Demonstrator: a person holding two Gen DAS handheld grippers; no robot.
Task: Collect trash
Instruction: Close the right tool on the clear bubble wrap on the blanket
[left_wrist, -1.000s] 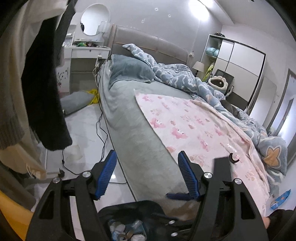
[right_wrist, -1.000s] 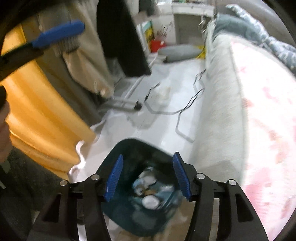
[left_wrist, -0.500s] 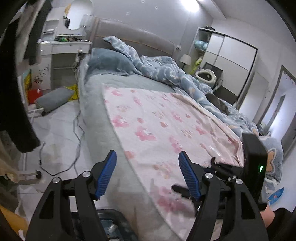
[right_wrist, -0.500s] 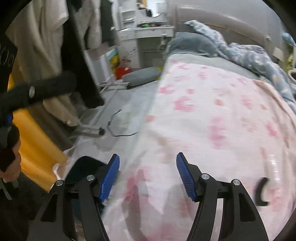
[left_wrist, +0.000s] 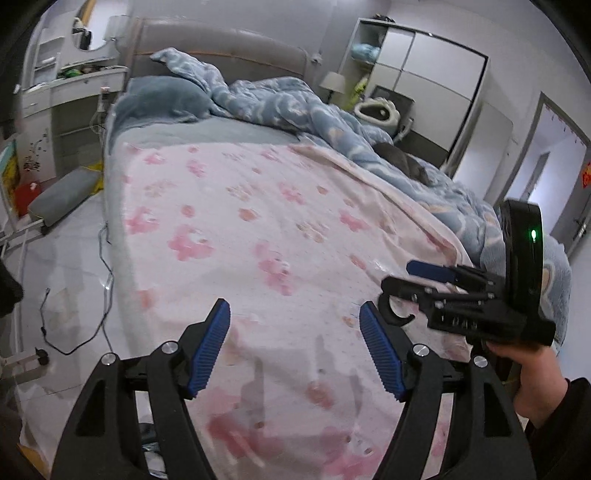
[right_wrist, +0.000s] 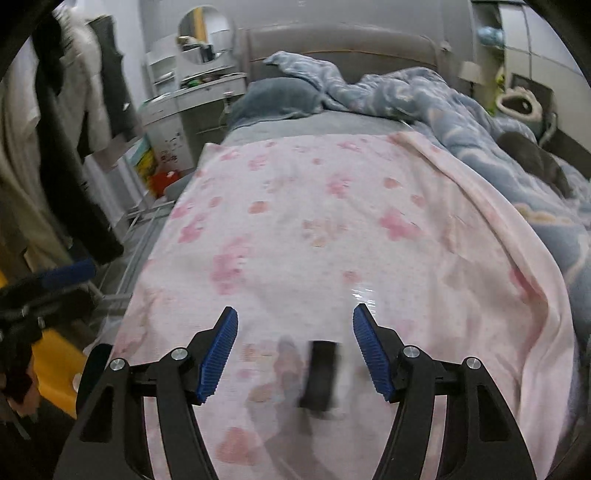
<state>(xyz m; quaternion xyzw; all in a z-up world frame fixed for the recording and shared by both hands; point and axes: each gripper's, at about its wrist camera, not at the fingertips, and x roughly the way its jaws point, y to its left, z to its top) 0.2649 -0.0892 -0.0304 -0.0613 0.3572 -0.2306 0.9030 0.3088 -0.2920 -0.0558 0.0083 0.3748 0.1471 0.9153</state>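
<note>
Pink blanket with a paw print covers the near part of the bed, and both your tools hang above it. Your right hand-held gripper has its jaws apart; between them, low in its view, a small dark object lies on the blanket, too blurred to name, and the pads do not touch it. A shiny clear scrap lies just beyond the right fingertip. Your left hand-held gripper is opening its jaws, with only blanket between them. At the near left, beside the bed, you see the rim of the dark bin.
</note>
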